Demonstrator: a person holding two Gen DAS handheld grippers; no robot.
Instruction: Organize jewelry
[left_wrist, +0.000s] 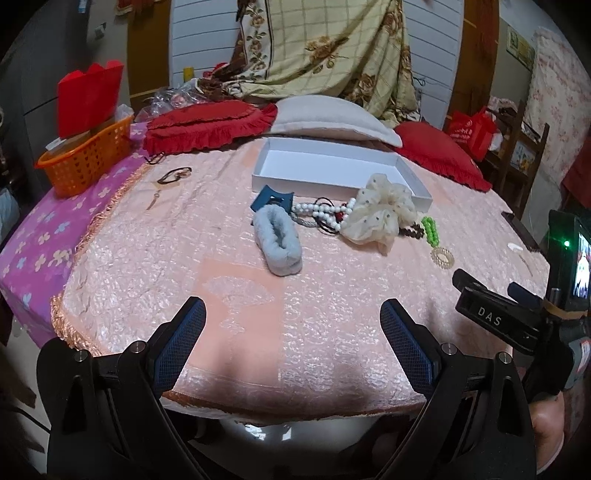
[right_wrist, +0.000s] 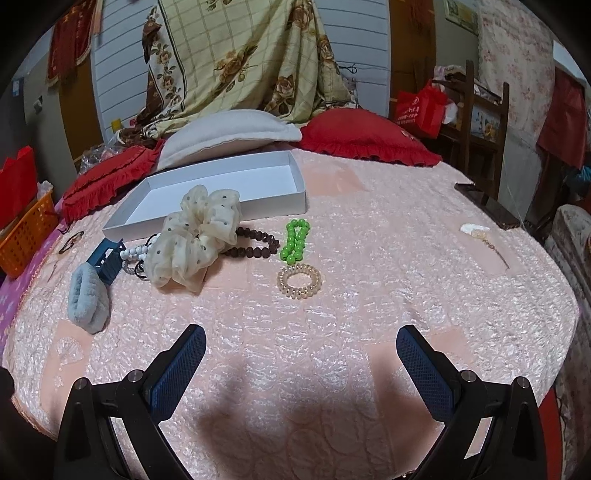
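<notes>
A: Log entry. Left gripper (left_wrist: 293, 334): fingers spread wide, nothing between the pads. Right gripper (right_wrist: 301, 363): same, spread and bare. Both hang over the near edge of the bed (right_wrist: 388, 258).

B: Box status?

A: White box (left_wrist: 334, 170) sits far ahead of both finger pairs, lid off, interior bare as far as either view shows. Judgement: nothing sorted yet; task at its start.

B: Where is the jewelry?

A: All loose on the bed, between the fingers and the box. From the right wrist view: green beads (right_wrist: 294, 240) and a clear coil tie (right_wrist: 299, 280) lie straight ahead of the fingers, touching or nearly so. Ahead and left: cream scrunchie (right_wrist: 199, 236) resting against the box's near wall, dark beads (right_wrist: 258, 247) running out from under it, white beads (right_wrist: 135, 253) and black ties tangled beside it. Further left: blue clip (right_wrist: 107, 260), grey fuzzy band (right_wrist: 88, 299).

B: Strays?

A: A thin cord piece (left_wrist: 173, 175) far left of the left fingers; a small white piece with a chain (right_wrist: 476, 230) far right of the right fingers.

B: Remaining?

A: Everything, by my reading. The tangle probably needs separating first.
</notes>
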